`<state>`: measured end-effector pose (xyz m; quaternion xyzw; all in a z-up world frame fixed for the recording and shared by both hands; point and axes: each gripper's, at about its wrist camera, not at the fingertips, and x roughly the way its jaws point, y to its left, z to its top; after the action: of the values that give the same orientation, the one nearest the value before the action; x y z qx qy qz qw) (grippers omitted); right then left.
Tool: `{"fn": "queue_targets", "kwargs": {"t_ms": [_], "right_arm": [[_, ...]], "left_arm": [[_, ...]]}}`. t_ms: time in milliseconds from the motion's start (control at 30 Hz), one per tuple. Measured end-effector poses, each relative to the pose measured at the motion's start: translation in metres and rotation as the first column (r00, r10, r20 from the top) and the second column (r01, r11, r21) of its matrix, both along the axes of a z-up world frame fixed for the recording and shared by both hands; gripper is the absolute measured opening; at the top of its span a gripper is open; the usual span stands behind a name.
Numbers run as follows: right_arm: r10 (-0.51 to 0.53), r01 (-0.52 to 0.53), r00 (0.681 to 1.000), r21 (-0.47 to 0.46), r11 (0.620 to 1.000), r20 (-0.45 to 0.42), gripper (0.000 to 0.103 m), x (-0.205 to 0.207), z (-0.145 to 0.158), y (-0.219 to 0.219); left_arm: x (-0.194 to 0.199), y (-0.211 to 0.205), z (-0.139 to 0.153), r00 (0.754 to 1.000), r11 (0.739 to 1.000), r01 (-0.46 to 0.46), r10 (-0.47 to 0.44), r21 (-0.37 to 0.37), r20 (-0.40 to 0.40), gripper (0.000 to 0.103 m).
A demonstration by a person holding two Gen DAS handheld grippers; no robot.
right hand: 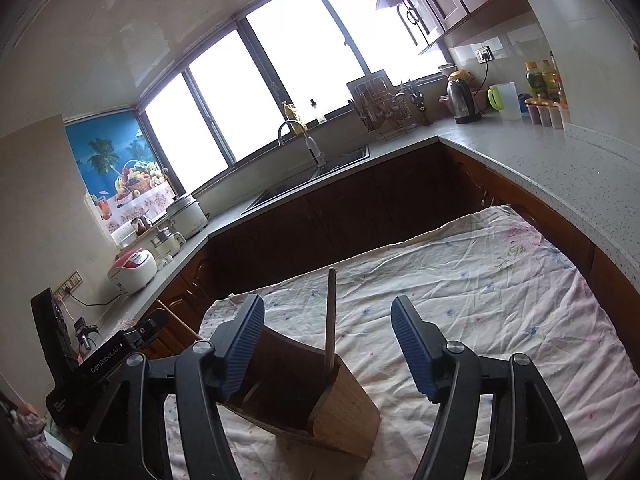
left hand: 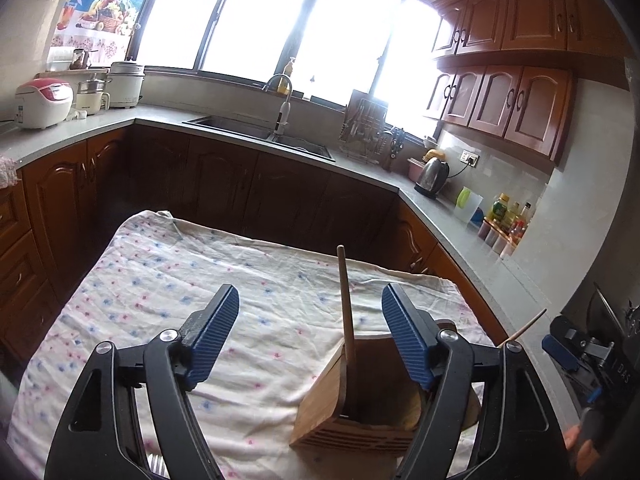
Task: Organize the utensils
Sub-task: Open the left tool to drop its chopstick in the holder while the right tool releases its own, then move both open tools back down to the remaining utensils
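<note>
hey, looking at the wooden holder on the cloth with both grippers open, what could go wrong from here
1. The thin wooden stick stands tall and leaning in the slotted wooden utensil holder, right between the open right gripper fingers; a sideways move could catch it.
2. The holder sits on a wrinkled floral cloth, so a nudge from the open left gripper might tip or slide it.
3. A second stick pokes up beside the left gripper and could snag.

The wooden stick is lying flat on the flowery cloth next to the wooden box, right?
Not quite. The wooden stick stands nearly upright inside the wooden box, not flat beside it. The box does sit on the flowery cloth. The left wrist view shows it.
</note>
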<state>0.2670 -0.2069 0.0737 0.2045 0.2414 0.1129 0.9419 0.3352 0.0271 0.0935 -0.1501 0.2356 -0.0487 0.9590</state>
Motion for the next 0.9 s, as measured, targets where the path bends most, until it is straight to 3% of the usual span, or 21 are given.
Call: {"fn": "queue_targets", "kwargs": {"t_ms": [133, 900], "right_arm": [[-0.003, 0.003, 1.0, 0.016, 1.0, 0.019, 0.093, -0.015, 0.003, -0.003], [-0.027, 0.027, 1.0, -0.004, 1.0, 0.0, 0.096, -0.138, -0.007, -0.014]], "left_arm": [[-0.016, 0.009, -0.002, 1.0, 1.0, -0.021, 0.021, 0.007, -0.009, 0.088], [-0.149, 0.024, -0.03, 0.994, 0.999, 0.032, -0.033, -0.016, -0.102, 0.089]]}}
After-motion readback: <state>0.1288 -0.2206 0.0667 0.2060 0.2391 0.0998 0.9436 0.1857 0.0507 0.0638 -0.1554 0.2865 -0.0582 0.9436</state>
